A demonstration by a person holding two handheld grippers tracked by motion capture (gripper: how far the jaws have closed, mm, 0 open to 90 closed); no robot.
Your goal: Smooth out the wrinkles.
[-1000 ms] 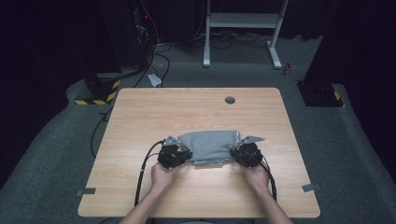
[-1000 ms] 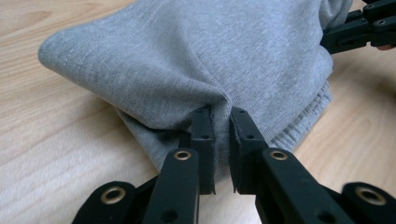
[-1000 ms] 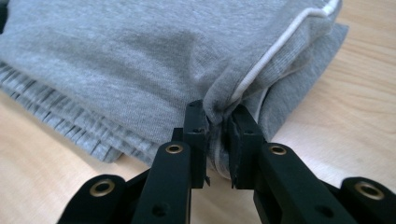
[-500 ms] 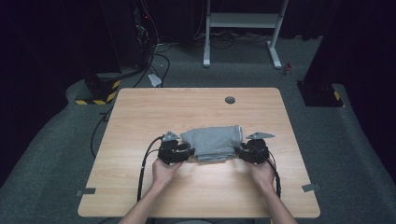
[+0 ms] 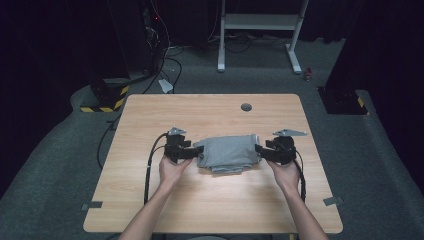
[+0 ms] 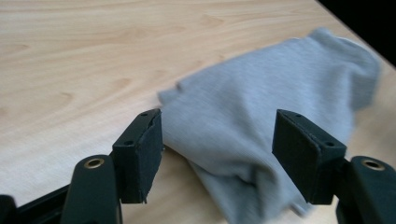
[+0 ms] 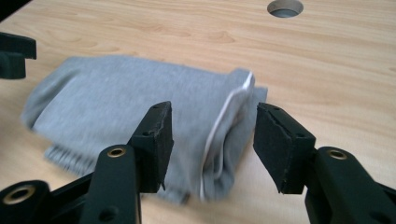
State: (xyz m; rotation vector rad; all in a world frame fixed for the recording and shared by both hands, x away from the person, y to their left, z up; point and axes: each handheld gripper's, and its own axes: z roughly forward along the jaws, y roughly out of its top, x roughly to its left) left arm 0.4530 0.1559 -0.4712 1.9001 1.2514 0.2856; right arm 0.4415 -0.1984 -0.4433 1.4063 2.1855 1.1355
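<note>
Both grippers' fingers have just been opening: the left gripper point(image 5: 196, 150) and right gripper point(image 5: 260, 150) are standing spread, flanking the folded grey garment point(image 5: 227, 152) without pinching it. The garment is lying mid-counter point(image 5: 210, 210), well apart from every edge.

A folded garment point(image 5: 227, 153) lies on the table point(image 5: 210, 200), nearer its front half. The left gripper point(image 5: 192, 151) sits just beside its left end, the right gripper point(image 5: 261, 150) at its right. A cable hole point(image 5: 246, 107) lies behind.

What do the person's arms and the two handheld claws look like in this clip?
Both forearms are bare, with no sleeves in view. The left claw and right claw are black, each topped by a grey three-cornered plate and trailing a black cable. Their jaws are blocky, with flat dark pads and brass-coloured screw eyelets.
</note>
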